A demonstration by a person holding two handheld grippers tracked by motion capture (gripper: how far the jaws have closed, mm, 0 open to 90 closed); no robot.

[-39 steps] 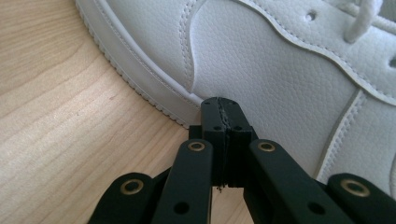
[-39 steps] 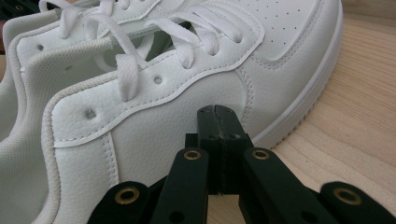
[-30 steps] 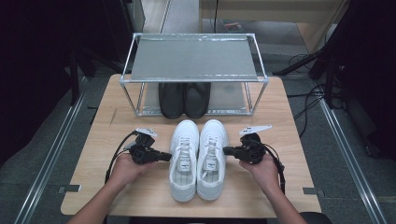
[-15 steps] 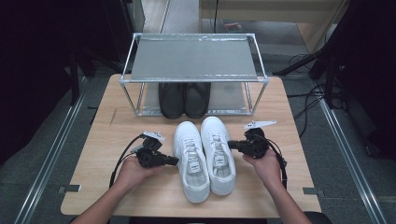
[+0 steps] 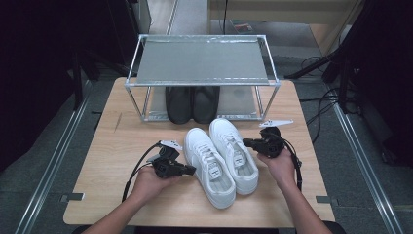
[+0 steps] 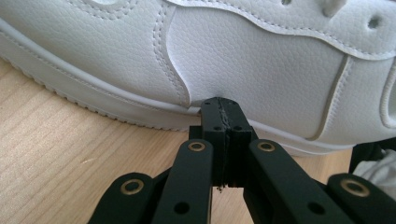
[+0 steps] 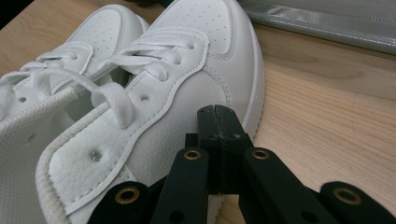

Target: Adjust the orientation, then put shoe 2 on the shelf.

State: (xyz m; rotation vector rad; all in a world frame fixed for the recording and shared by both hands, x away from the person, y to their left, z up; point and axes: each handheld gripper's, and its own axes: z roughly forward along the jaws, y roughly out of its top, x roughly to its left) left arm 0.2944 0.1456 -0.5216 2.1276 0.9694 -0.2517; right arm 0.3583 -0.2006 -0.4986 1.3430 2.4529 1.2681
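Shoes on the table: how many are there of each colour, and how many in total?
White shoes: 2, side by side on the table top, one by the left gripper, one by the right gripper.
Black shoes: 2, one beside the other under the metal rack.
Total: 4 shoes.
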